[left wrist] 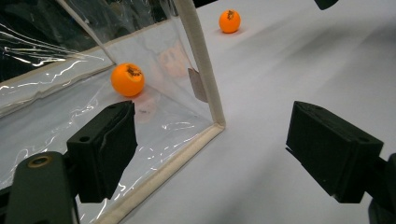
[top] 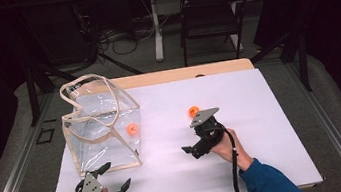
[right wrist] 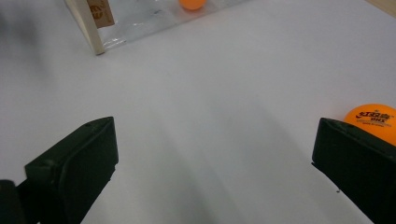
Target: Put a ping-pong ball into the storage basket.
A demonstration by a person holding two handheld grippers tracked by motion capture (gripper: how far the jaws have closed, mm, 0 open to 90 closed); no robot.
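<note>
Your right tool (top: 203, 134) is released, jaws wide, at frame center beside the loose orange ball (top: 193, 111). Your left tool (top: 104, 182), lower left, gapes by the clear bag (top: 91, 114) holding another ball (top: 132, 129).

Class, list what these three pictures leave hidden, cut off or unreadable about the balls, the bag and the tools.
1. Ball on the table, high view: print too small to read; the right tool stands close by it.
2. The same ball, right gripper view: lower part hidden behind a jaw.
3. Bag, left gripper view: top cut off by the edge.
4. Ball in the bag: print blurred.
</note>
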